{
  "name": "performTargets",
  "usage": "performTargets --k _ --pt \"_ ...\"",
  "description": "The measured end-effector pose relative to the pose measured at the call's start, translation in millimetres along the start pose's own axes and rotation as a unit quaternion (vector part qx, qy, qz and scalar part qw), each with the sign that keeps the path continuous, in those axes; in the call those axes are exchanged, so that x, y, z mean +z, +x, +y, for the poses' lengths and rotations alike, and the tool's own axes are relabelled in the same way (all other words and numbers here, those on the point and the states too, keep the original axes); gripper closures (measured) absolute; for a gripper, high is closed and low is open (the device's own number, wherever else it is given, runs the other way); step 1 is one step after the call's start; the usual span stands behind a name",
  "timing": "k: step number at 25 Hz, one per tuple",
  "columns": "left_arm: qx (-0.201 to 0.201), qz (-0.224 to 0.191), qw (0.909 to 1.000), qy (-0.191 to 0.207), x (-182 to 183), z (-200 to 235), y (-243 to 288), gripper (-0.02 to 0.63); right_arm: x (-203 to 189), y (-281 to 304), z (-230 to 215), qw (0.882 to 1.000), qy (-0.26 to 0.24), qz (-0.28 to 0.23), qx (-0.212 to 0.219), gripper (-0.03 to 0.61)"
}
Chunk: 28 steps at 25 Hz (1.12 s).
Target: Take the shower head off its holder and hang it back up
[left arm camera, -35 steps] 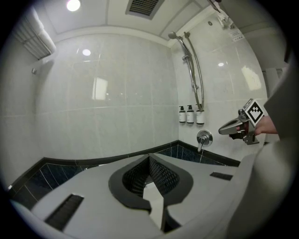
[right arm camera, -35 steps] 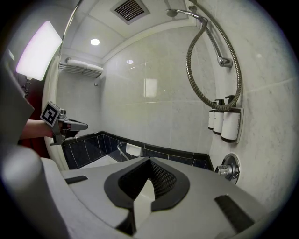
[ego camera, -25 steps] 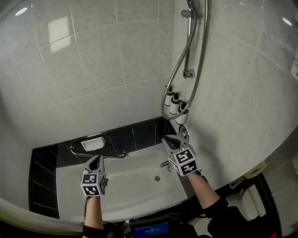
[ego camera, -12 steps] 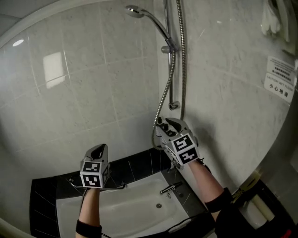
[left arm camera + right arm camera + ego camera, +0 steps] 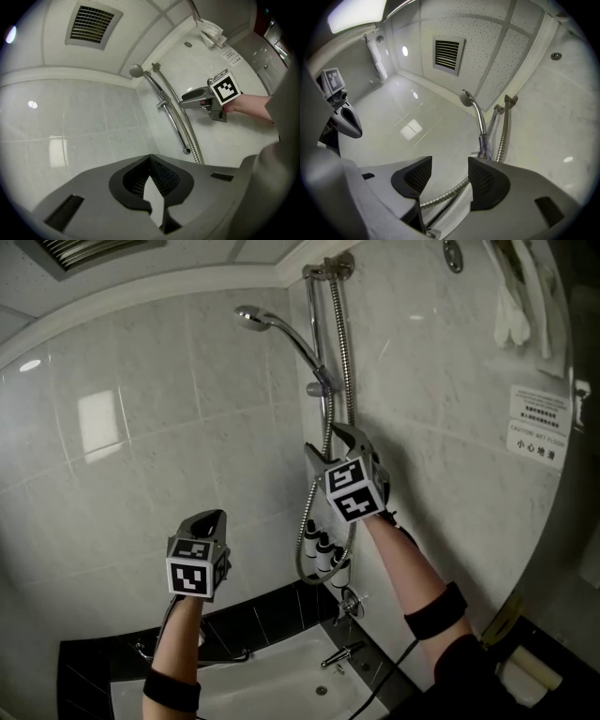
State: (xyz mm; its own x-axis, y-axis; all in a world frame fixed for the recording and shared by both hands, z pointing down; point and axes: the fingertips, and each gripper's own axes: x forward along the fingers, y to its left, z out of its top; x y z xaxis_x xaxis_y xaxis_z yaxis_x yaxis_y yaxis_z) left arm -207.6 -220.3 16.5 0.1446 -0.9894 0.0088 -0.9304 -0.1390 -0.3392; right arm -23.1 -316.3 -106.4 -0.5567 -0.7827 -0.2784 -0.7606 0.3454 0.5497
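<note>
- Two grippers are held up in front of the tiled wall (image 5: 122, 474)
- The left gripper (image 5: 208, 518) is low on the left, on a forearm that comes straight up from below
- It points level at the wall, and its fingers are pressed together with nothing in them
- The right gripper (image 5: 331, 442) is higher, on an arm that reaches up and out to the metal rail (image 5: 328, 343), and it tips up a little
- Its fingers have just been opening and now stand wide apart
- The hose (image 5: 345, 362) shows in the gap between them, but the pads do not press on it
- The shower head (image 5: 251, 317) sits in its holder (image 5: 321, 387) high on the rail, above the right gripper, and neither gripper touches it
</note>
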Motion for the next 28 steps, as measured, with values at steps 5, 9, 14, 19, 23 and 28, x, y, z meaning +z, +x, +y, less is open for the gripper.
performTargets --k 5,9,14,19,23,28 --pt "-0.006 -0.026 0.9995 0.017 48.8 11.4 28.5 0.611 58.4 36.0 -48.9 0.996 -0.045 -0.032 -0.063 0.261" --pt "-0.005 -0.042 0.9985 0.034 82.3 20.0 44.9 0.611 97.5 65.0 -81.2 0.99 -0.08 -0.047 -0.103 0.261" --pt "-0.009 -0.059 0.997 0.049 109.3 24.0 60.1 0.611 132.2 100.5 -101.6 0.985 -0.118 -0.045 -0.116 0.258" --pt "-0.008 -0.068 0.9961 0.056 117.1 27.1 68.0 0.612 139.1 124.7 -106.7 0.982 -0.142 -0.029 -0.123 0.253" --pt "-0.007 -0.071 0.9959 0.056 113.3 31.3 71.4 0.612 131.1 143.2 -109.3 0.981 -0.148 -0.017 -0.123 0.28" --pt "0.0 -0.072 0.9959 0.055 108.8 36.9 75.9 0.612 125.9 157.7 -109.9 0.979 -0.161 -0.009 -0.122 0.416"
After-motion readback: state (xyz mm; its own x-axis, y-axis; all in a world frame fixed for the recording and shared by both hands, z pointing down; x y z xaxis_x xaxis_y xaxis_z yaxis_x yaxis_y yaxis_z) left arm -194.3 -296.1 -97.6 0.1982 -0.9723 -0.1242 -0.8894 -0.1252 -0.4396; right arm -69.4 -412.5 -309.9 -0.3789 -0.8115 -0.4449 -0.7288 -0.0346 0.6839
